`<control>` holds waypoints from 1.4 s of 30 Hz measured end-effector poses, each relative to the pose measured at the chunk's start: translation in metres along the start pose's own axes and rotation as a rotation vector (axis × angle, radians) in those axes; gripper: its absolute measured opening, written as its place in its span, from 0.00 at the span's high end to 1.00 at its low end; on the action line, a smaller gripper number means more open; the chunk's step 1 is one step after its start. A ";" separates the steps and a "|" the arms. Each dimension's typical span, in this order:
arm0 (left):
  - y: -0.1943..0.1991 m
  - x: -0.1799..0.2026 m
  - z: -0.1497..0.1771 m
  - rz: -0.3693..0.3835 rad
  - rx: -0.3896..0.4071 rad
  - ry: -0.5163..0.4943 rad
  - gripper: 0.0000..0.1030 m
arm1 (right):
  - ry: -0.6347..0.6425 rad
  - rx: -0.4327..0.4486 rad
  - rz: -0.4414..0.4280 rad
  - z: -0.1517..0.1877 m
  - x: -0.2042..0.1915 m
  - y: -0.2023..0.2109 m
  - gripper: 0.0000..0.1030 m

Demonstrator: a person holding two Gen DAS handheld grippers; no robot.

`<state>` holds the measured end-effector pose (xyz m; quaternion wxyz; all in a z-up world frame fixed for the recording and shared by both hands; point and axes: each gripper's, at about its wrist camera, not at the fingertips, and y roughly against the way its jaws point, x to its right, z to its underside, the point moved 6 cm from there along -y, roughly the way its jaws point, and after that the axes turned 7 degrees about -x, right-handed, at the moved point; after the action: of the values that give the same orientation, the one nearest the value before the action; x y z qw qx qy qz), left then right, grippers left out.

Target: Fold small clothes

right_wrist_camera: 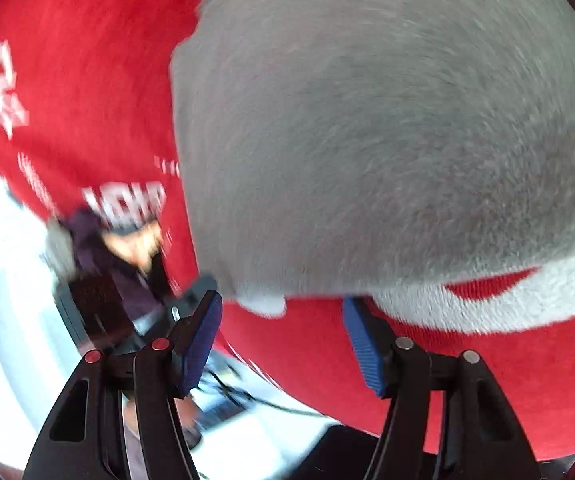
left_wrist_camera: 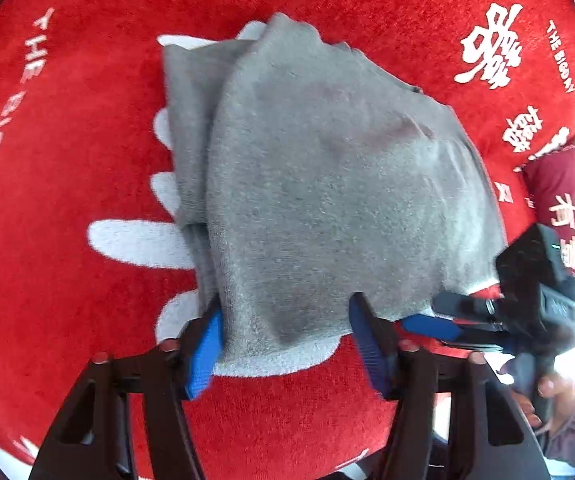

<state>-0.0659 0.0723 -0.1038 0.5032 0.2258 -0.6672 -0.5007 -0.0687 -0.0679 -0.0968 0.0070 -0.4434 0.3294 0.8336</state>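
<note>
A grey knit garment (left_wrist_camera: 319,184) lies folded in layers on a red cloth with white print (left_wrist_camera: 67,160). My left gripper (left_wrist_camera: 287,340) is open, its blue pads on either side of the garment's near edge, with the cloth between them. My right gripper (left_wrist_camera: 439,322) shows at the right of the left wrist view, low at the garment's near right corner. In the right wrist view the same garment (right_wrist_camera: 387,140) fills the frame, blurred, and my right gripper (right_wrist_camera: 283,340) is open with nothing between its pads.
The red cloth (right_wrist_camera: 87,80) covers the whole work surface and hangs over the edge at the right (left_wrist_camera: 559,200). The person's hand in a purple sleeve (left_wrist_camera: 567,412) holds the right gripper. A white floor area (right_wrist_camera: 3,260) lies beyond the cloth's edge.
</note>
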 end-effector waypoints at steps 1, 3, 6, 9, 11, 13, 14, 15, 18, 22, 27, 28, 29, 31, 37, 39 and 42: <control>-0.003 -0.001 -0.001 0.009 -0.018 -0.005 0.72 | -0.041 0.030 -0.045 -0.003 0.003 0.000 0.35; -0.005 -0.004 -0.003 0.013 -0.033 -0.016 0.94 | -0.087 0.055 -0.079 -0.006 0.004 0.000 0.41; 0.004 -0.007 -0.001 0.014 -0.027 -0.038 0.94 | -0.071 0.058 -0.021 -0.009 -0.001 0.001 0.92; 0.009 -0.014 0.009 -0.023 -0.034 -0.068 0.94 | 0.008 0.051 0.032 -0.003 -0.014 0.005 0.92; 0.006 -0.022 0.015 -0.022 -0.048 -0.056 0.94 | 0.046 0.031 0.093 0.002 -0.012 0.001 0.92; 0.000 -0.028 0.020 -0.027 -0.054 -0.039 0.94 | 0.044 0.015 0.145 0.004 -0.001 -0.002 0.92; -0.001 -0.029 0.022 -0.027 -0.045 -0.033 0.94 | 0.034 0.008 0.159 0.005 0.005 -0.004 0.92; -0.001 -0.029 0.022 -0.030 -0.034 -0.026 0.94 | 0.030 0.007 0.153 0.006 0.008 -0.004 0.93; 0.003 -0.027 0.022 -0.044 -0.001 0.006 0.93 | 0.059 0.004 0.170 0.007 0.007 0.001 0.93; 0.006 -0.027 0.023 -0.128 -0.001 0.034 0.62 | 0.105 -0.023 0.234 0.005 0.000 -0.002 0.92; 0.010 -0.031 0.028 -0.184 0.010 0.072 0.19 | 0.122 -0.036 0.271 0.004 -0.005 -0.007 0.92; 0.010 -0.032 0.029 -0.187 0.006 0.084 0.19 | 0.121 -0.037 0.271 0.004 -0.004 -0.006 0.92; 0.009 -0.033 0.030 -0.190 0.002 0.095 0.19 | 0.119 -0.039 0.271 0.004 -0.001 -0.003 0.92; 0.007 -0.034 0.032 -0.203 -0.007 0.111 0.19 | 0.120 -0.044 0.277 0.004 0.001 -0.002 0.92; 0.002 -0.037 0.036 -0.277 -0.009 0.135 0.19 | 0.145 -0.060 0.306 0.002 -0.008 -0.008 0.88; 0.000 -0.039 0.037 -0.294 -0.006 0.158 0.19 | 0.148 -0.065 0.310 0.002 -0.009 -0.007 0.88; -0.004 -0.038 0.037 -0.307 -0.003 0.184 0.19 | 0.165 -0.069 0.322 0.002 -0.012 -0.007 0.86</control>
<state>-0.0852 0.1172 -0.1240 0.4801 0.3691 -0.5753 -0.5498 -0.0610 -0.0583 -0.0908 -0.1689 -0.4518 0.3669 0.7954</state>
